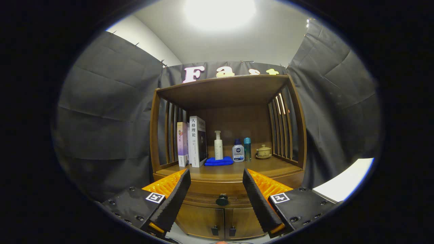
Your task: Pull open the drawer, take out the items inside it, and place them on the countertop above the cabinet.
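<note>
A wooden cabinet [227, 176] stands ahead of me. Its drawer [203, 198] sits closed under the countertop [237, 171], with a dark round knob [222, 200] at its middle. My gripper [217, 188] is open, its two black ridged fingers [176, 196] spread wide on either side of the knob and a short way in front of it. Nothing is between them. The drawer's inside is hidden.
On the countertop stand two books [193, 142], a white pump bottle [218, 145] on a folded blue cloth [218, 161], a small blue-capped bottle [238, 151], a teal bottle [247, 148] and a lidded cup on a saucer [263, 151]. Two lower doors with dark handles [223, 231] sit below the drawer.
</note>
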`<action>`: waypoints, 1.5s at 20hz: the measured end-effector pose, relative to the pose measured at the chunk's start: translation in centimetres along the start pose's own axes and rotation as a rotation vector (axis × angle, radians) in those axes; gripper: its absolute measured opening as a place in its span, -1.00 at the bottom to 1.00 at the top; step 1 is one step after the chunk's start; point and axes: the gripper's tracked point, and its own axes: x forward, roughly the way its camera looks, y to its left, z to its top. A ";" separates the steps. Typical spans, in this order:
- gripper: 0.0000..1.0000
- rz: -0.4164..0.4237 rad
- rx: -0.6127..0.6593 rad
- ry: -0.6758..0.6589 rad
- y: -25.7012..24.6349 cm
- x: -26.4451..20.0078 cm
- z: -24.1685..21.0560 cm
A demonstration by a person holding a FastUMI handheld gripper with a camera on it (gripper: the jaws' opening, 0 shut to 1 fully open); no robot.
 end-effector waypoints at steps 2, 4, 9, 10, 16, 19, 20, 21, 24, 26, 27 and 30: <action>0.94 -0.002 -0.013 0.006 -0.1 1.3 -0.9; 0.94 -0.008 -0.032 0.005 -0.3 2.8 -2.0; 0.94 -0.017 -0.020 0.068 -0.4 5.6 -6.1; 0.94 -0.028 -0.015 0.082 -0.7 5.9 -7.0; 0.94 -0.008 -0.020 0.158 -0.2 8.6 -11.3; 0.94 -0.010 -0.034 0.203 -0.3 9.8 -13.3; 0.94 -0.013 -0.034 0.222 -0.3 10.2 -14.1; 0.95 -0.014 -0.031 0.241 -0.4 10.5 -14.9; 0.77 -0.026 -0.013 0.296 -1.0 11.0 -17.0; 0.59 -0.027 0.011 0.320 -1.0 11.0 -18.0; 0.49 -0.032 0.017 0.321 -1.3 11.3 -18.1; 0.22 -0.028 0.022 0.334 -1.1 11.3 -18.6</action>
